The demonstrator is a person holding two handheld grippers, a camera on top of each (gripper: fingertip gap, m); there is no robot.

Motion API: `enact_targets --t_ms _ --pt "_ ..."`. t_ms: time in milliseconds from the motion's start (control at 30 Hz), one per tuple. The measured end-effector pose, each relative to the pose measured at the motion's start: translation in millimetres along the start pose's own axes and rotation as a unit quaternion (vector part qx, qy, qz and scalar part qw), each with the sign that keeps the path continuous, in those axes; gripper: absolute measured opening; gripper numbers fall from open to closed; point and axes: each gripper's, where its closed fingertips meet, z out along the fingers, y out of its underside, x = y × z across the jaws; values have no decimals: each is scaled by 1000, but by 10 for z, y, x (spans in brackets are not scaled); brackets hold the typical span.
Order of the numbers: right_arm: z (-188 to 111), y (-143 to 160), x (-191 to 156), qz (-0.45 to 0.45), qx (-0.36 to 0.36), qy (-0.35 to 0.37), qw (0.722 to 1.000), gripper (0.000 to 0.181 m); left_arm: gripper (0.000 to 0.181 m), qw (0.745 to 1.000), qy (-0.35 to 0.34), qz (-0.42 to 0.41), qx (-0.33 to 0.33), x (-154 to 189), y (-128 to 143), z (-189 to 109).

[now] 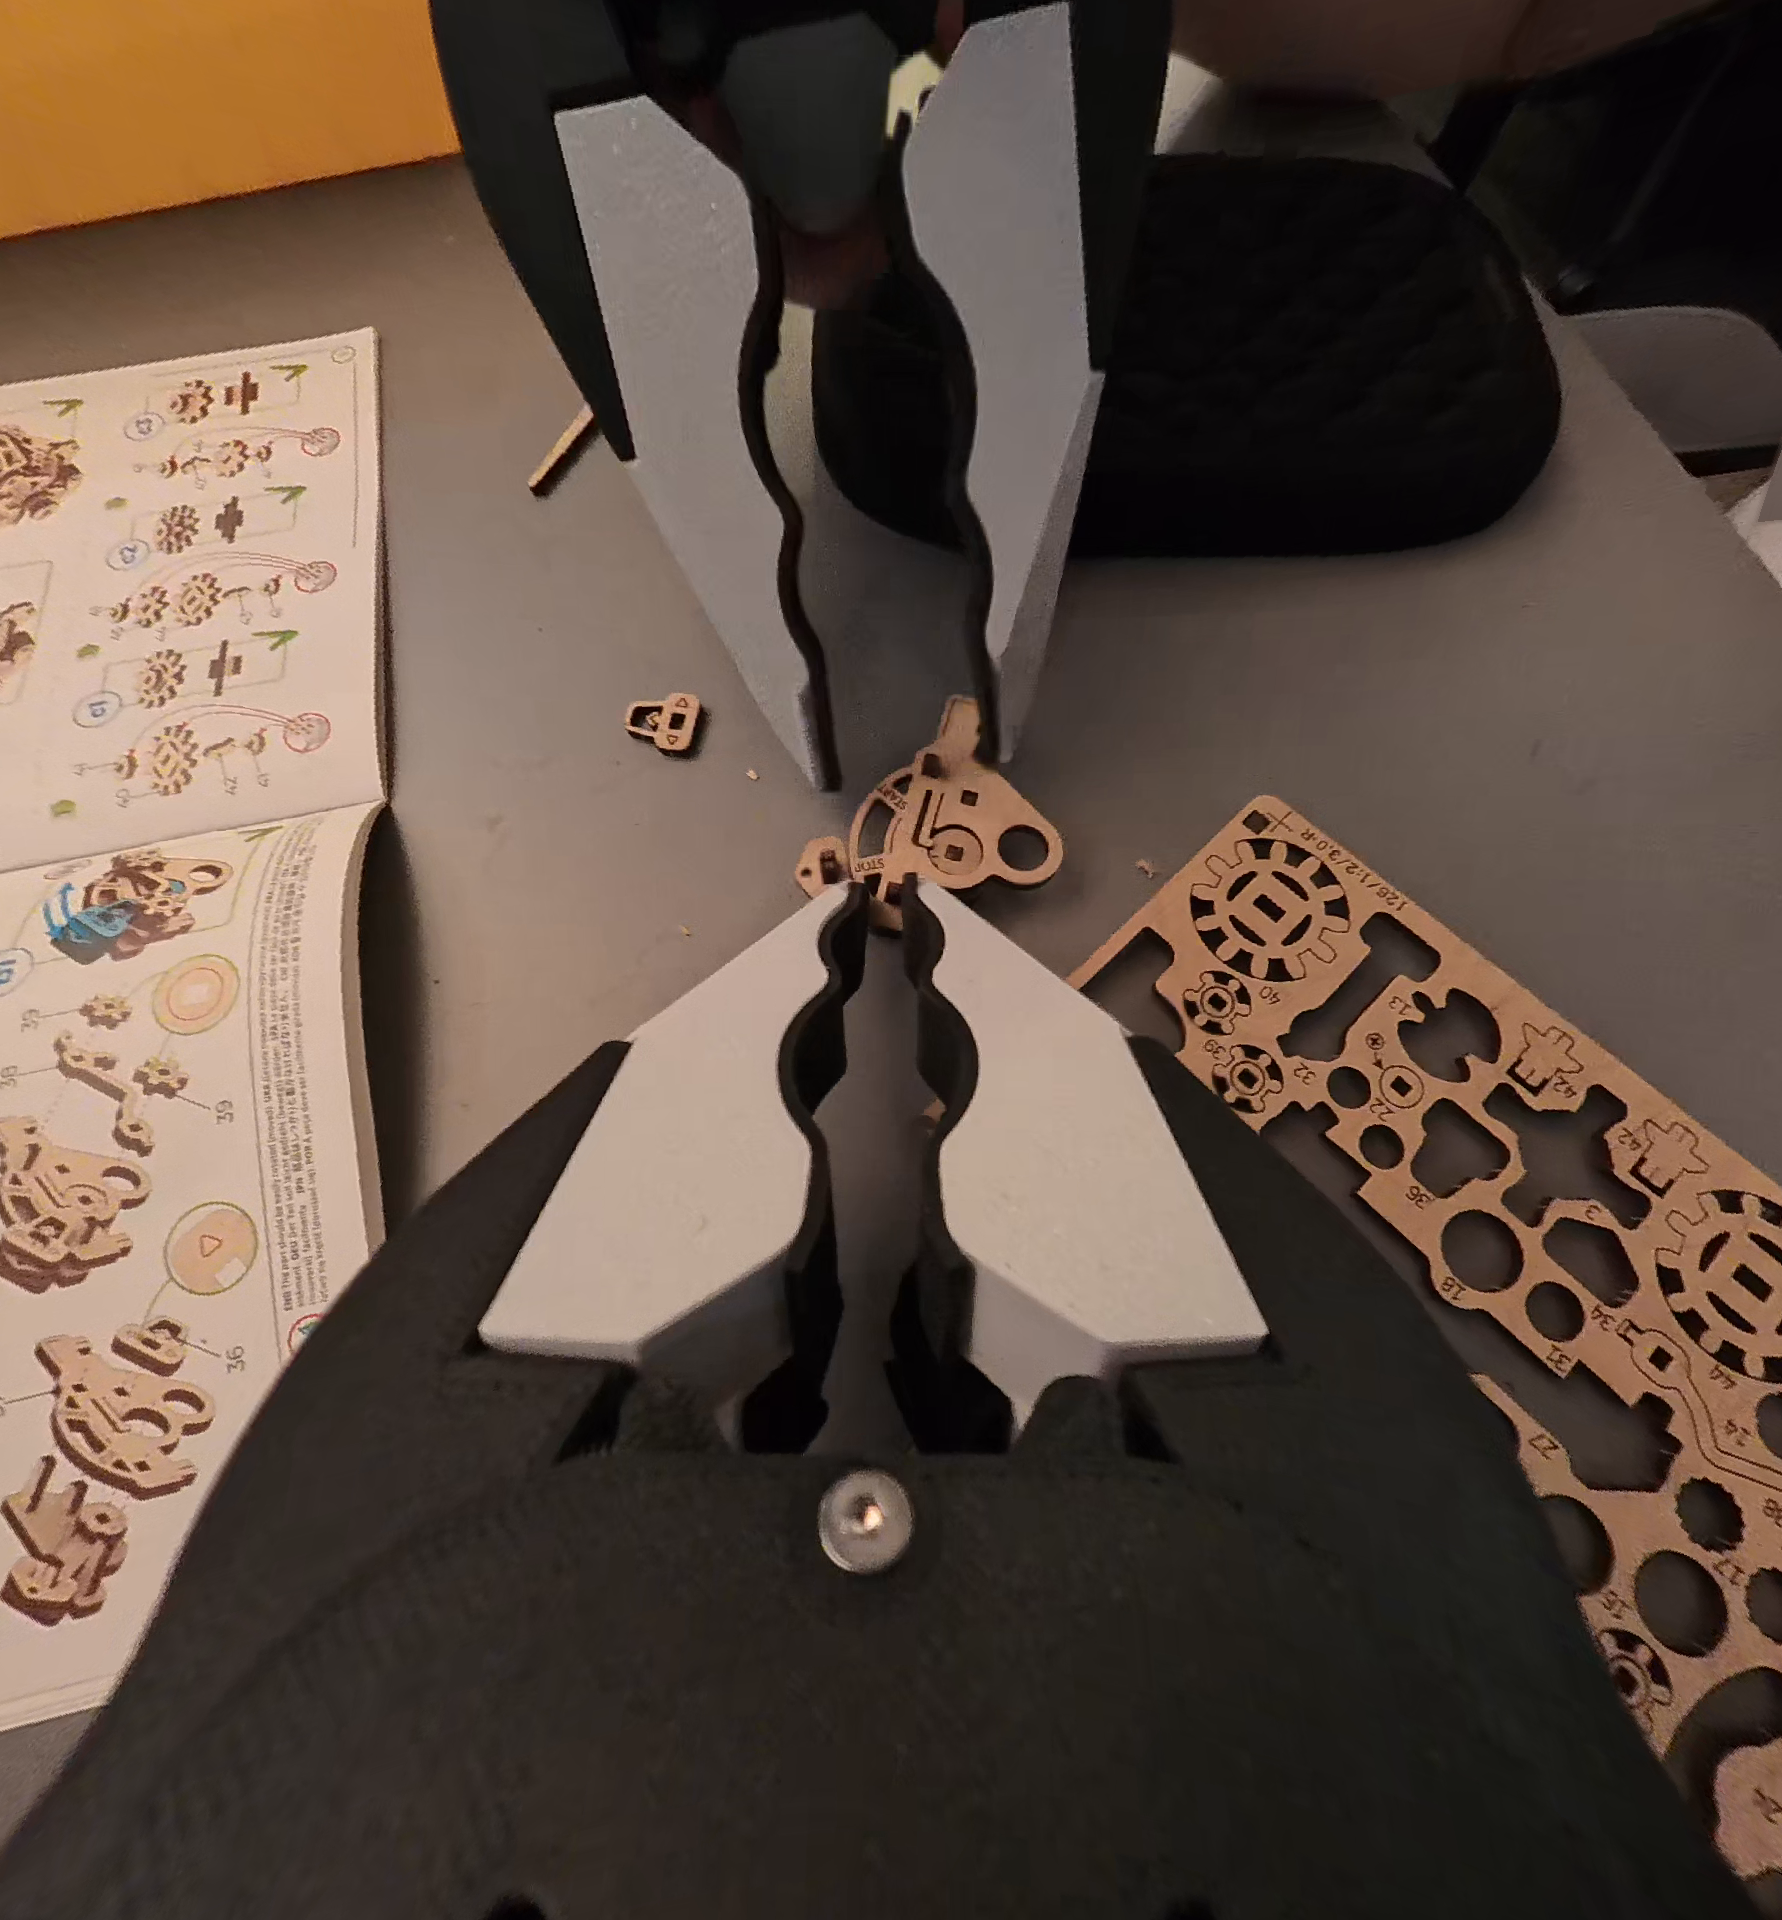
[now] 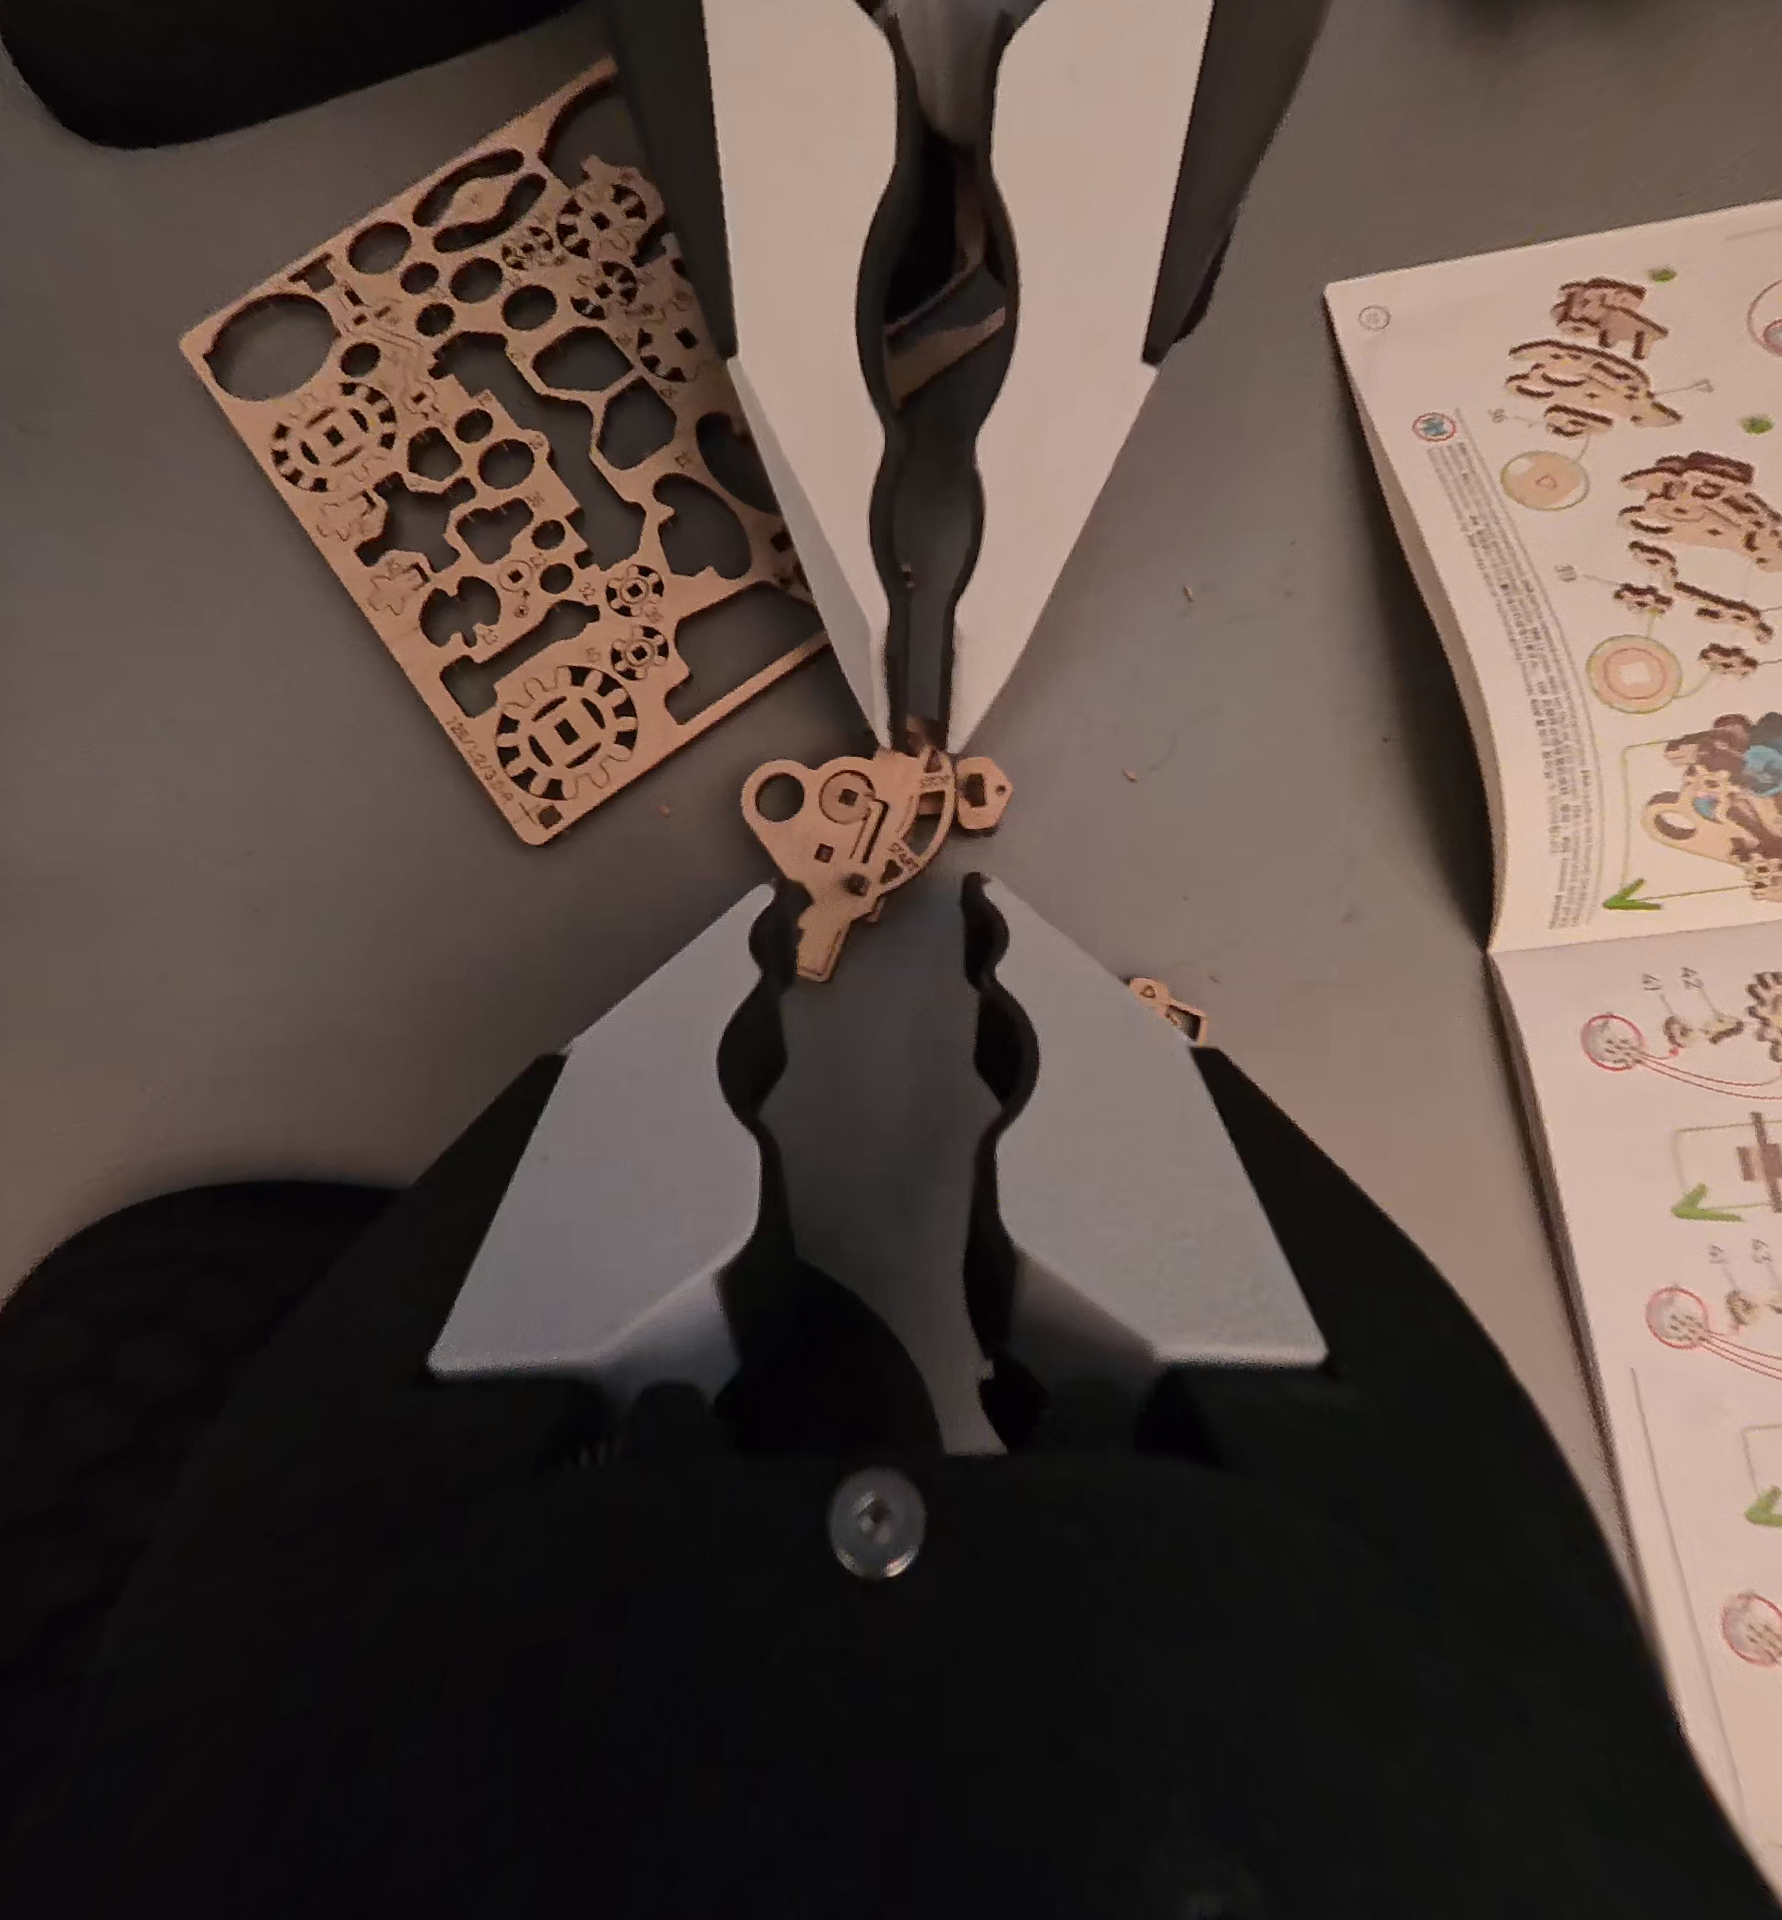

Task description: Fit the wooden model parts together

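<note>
Mid-joining: left tongs [image 1: 882, 902] pinch the flat tan wooden model plate [image 1: 954, 836] on the grey surface [image 1: 1386, 727]; right tongs [image 2: 871, 899], half-open, apparently only touch it; next, a gentle squeeze

Our two matching black-and-grey tools

We see on the left tool [image 1: 882, 902] and right tool [image 2: 871, 899] a matte black body, pale grey wedge-shaped fingers [image 1: 700, 1143] lined with wavy black pads [image 1: 814, 1049], and one silver screw [image 1: 864, 1523] set centrally.

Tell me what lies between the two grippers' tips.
The flat wooden model assembly, pinched by the left gripper; the right gripper is open. Both wrist views show it.
</note>
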Motion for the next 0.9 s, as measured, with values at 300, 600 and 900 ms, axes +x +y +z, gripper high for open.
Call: enact_targets --t_ms 300,600,900 --pt "49 4 -50 -18 -4 60 998 37 6 999 17 -49 0 38 2 -3" --pt "37 4 -70 60 -2 36 998 28 5 993 37 -117 -5 23 18 -20" --pt "28 102 -78 76 -32 39 996 34 3 988 43 -149 -9 21 20 -19"
